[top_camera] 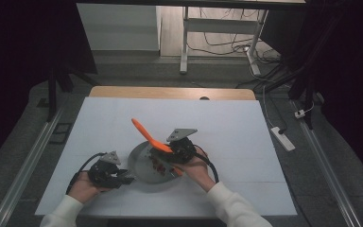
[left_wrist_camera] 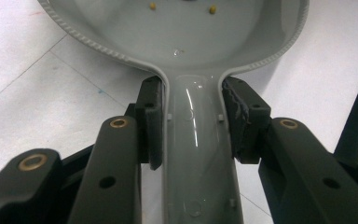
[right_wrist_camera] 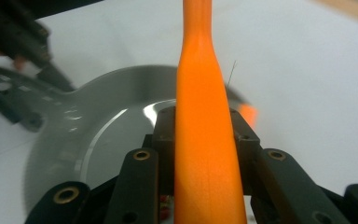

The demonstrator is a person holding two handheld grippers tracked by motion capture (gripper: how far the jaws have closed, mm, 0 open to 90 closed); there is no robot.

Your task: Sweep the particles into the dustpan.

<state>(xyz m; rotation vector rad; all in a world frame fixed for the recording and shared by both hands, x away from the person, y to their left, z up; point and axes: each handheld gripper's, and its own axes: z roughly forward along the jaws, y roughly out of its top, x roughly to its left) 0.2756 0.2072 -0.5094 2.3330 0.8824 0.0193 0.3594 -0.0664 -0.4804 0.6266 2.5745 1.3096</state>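
A grey pan (top_camera: 144, 165) with red food bits (top_camera: 158, 165) sits at the middle front of the white table. My left gripper (top_camera: 125, 178) is shut on the pan's handle (left_wrist_camera: 191, 154), one pad (left_wrist_camera: 151, 121) on each side of it. Small yellow bits (left_wrist_camera: 153, 6) lie in the pan bowl (left_wrist_camera: 182, 32). My right gripper (top_camera: 171, 152) is over the pan's right rim, shut on an orange spatula (top_camera: 144, 131) that slants up and to the far left. In the right gripper view the spatula (right_wrist_camera: 205, 140) runs between the jaws of that gripper (right_wrist_camera: 204, 126), above the pan (right_wrist_camera: 98, 140).
The white mat (top_camera: 227, 127) covers a wooden table whose far edge (top_camera: 170, 92) shows. Beyond it are desk legs (top_camera: 184, 47) and cables on the floor; a power strip (top_camera: 282, 138) lies to the right. Metal rails (top_camera: 28, 161) run along both sides.
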